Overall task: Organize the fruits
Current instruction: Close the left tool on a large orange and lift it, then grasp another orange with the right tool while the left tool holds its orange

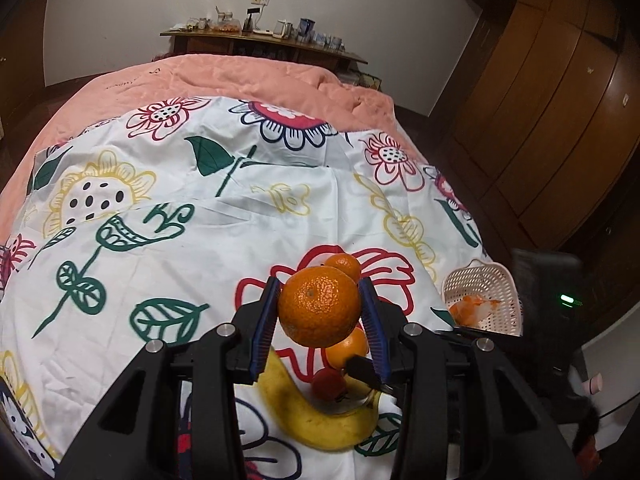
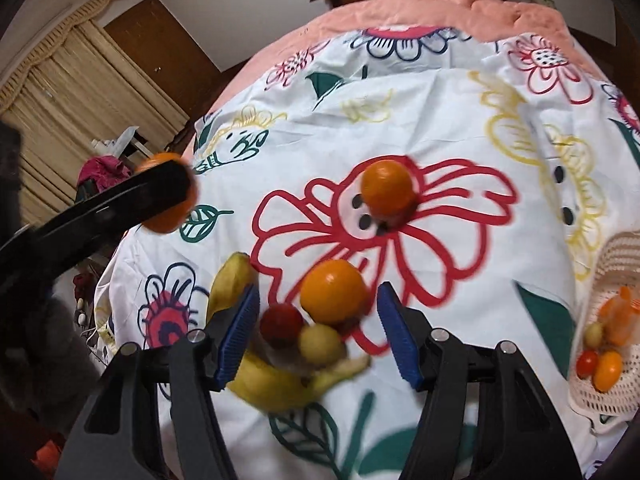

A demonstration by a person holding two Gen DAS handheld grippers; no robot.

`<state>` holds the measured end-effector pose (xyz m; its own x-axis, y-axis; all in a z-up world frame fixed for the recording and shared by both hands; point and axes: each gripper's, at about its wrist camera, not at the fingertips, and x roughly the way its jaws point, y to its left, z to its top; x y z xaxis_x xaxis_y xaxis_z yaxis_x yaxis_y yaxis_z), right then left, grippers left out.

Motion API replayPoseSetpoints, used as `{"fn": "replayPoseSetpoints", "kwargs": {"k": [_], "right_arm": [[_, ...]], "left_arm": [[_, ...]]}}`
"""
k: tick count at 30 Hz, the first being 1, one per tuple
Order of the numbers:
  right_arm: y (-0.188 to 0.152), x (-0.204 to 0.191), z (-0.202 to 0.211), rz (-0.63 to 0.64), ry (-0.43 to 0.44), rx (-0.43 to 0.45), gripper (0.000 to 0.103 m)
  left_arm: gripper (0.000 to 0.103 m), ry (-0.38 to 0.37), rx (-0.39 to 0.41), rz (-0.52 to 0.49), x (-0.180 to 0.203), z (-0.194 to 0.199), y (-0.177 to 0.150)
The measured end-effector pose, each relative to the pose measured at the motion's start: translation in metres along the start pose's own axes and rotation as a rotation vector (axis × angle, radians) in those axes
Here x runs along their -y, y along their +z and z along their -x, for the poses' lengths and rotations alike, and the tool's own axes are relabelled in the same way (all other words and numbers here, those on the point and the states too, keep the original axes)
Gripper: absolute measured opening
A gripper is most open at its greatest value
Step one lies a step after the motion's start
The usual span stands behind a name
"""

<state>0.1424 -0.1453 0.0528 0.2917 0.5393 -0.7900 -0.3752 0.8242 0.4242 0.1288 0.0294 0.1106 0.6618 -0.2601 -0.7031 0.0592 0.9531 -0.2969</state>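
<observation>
My left gripper [image 1: 320, 292] is shut on a large orange [image 1: 318, 306] and holds it above the flowered bedsheet [image 1: 224, 216]. The right wrist view shows that same gripper [image 2: 168, 188] at the left with its orange [image 2: 166, 220]. Beneath it lie two more oranges [image 1: 348, 346] [image 1: 343, 266], a red tomato [image 1: 329, 385] and a banana [image 1: 316, 412]. My right gripper [image 2: 319, 294] is open above the fruit pile. Between its blue pads [image 2: 240, 336] in the picture are an orange [image 2: 334, 290], the tomato [image 2: 281, 324] and a small yellow-green fruit [image 2: 321, 342], untouched. The banana [image 2: 280, 380] lies under them.
A pale lattice basket [image 1: 476, 268] sits at the bed's right edge, and in the right wrist view the basket [image 2: 624, 248] holds several small fruits [image 2: 606, 368]. Another orange [image 2: 387, 194] lies farther up the sheet. A wooden wardrobe [image 1: 560, 100] stands to the right.
</observation>
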Motion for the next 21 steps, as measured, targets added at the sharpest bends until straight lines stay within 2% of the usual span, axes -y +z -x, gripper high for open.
{"fn": "replayPoseSetpoints", "kwargs": {"k": [17, 21], "right_arm": [[0.011, -0.008, -0.037, -0.019, -0.135, -0.072, 0.049], [0.01, -0.007, -0.038, -0.017, -0.145, -0.073, 0.04]], "left_arm": [[0.041, -0.039, 0.036, 0.029, -0.023, 0.02, -0.009], [0.041, -0.04, 0.036, 0.026, -0.023, 0.021, -0.01]]}}
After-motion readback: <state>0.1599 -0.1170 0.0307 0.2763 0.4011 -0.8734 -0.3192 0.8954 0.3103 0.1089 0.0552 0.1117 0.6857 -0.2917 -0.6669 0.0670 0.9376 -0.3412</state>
